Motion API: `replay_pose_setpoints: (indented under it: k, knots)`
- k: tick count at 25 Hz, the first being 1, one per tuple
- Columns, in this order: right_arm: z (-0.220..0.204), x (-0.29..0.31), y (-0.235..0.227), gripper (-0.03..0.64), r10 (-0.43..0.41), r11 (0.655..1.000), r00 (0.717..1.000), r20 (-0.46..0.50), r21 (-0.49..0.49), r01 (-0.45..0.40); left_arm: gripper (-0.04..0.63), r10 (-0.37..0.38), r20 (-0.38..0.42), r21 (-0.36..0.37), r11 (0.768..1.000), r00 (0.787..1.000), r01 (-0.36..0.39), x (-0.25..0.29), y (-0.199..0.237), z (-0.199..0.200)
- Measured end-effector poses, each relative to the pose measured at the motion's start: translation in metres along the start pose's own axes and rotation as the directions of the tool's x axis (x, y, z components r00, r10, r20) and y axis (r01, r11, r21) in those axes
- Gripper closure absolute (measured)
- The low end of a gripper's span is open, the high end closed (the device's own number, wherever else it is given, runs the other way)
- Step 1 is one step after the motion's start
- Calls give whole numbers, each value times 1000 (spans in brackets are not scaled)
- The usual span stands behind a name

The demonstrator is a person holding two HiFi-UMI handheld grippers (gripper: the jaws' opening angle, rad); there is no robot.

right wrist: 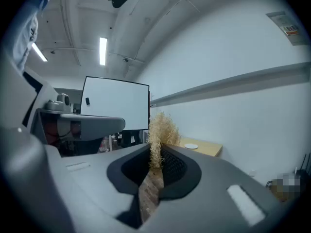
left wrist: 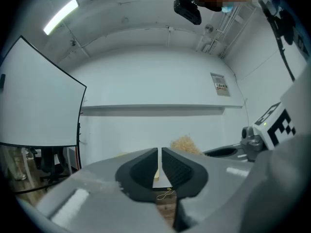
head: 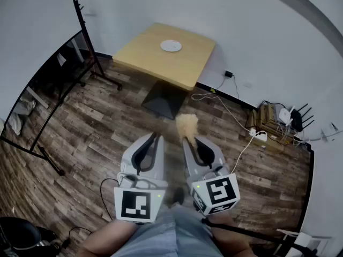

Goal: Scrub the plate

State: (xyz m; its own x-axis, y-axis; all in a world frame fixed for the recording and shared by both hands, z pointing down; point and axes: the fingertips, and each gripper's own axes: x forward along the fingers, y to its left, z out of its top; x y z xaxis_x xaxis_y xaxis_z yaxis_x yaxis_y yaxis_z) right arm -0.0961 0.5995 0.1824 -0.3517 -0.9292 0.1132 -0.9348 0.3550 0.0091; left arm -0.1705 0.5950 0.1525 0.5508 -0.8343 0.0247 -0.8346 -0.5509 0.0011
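I see the white plate [head: 171, 45] lying flat on the square wooden bench [head: 155, 58], nearer the bench's wall-side edge than its near edge, with nothing else on the top. In the right gripper view the same plate [right wrist: 191, 146] shows small on the bench's surface, well beyond the jaws. Both tools are well apart from the bench, out over the wood-plank floor [head: 96, 127].

My right gripper [head: 191, 141] has its jaws grasping a tuft of straw-coloured fibre scrubber [head: 187, 126]. The right gripper view shows the strands [right wrist: 159, 130] pinched between the ribbed pads and fanning out above them.

My left gripper [head: 154, 137] sits just beside it. Its jaws [left wrist: 159, 160] are clenched to a thin slit with nothing between them.

A whiteboard on a stand [left wrist: 34, 96] is off to the left. A power strip with trailing cables [head: 257, 134] lies by the right-hand wall, with a router [head: 296, 119] next to it. My own knees [head: 161, 240] fill the bottom of the head view.
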Motion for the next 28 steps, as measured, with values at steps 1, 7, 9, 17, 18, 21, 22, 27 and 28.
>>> replay_pose_setpoints:
  k: [1,7,9,17,18,21,22,27,28]
  knots:
    - [0,1,-1,574,-1,1000,1000,2,1,1,548,-2,0,3,1000,1000,2,2,0,0]
    - [0,-2,-11,574,0,1000,1000,3,13,0,548,-26,-3,16,1000,1000,26,14,-13,0]
    - [1,-4,-17,574,0,1000,1000,10,17,0,548,-39,-7,18,999,999,39,20,-21,-1]
    - [0,-7,-53,571,10,998,999,41,66,-13,548,-50,-31,41,998,998,51,47,-47,-3]
    - [-1,-6,-58,571,10,997,999,46,70,-14,548,-44,-35,45,998,998,46,50,-48,-4]
    - [-5,-5,-75,569,5,997,999,49,80,-9,548,-24,-42,57,998,999,26,56,-53,-7]
    - [-8,-6,-81,569,1,996,999,45,87,-5,548,-18,-43,59,998,999,21,58,-55,-8]
    - [-25,-9,-104,569,-8,993,1000,16,118,6,548,-11,-69,49,999,998,14,64,-71,-23]
    - [-30,-8,-106,569,-7,992,1000,5,128,6,548,-10,-80,44,999,997,13,65,-72,-27]
